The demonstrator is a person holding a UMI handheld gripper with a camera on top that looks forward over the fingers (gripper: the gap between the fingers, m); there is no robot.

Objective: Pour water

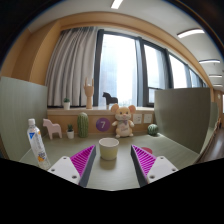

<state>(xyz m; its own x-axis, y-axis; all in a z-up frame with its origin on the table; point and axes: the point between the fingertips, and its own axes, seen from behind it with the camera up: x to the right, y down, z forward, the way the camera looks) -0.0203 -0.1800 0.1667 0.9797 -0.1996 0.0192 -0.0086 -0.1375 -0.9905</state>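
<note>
Gripper view shows my claw (112,163) released, its pink pads (82,160) spread wide; a white cup (108,149) stands on the tabletop (180,152) just ahead, between the fingertips, touching neither; I see a water bottle (37,143) off to the left; a plush mouse (123,121) sits beyond the cup.

A cup (108,148) stands on the table (180,150) near its front edge, just ahead of the gripper (112,163), between its spread fingers. A bottle (37,142) stands by the left edge. Toward the back edge sit a toy horse (52,128), a cactus (83,123) and a plush mouse (123,121), left to right.
</note>
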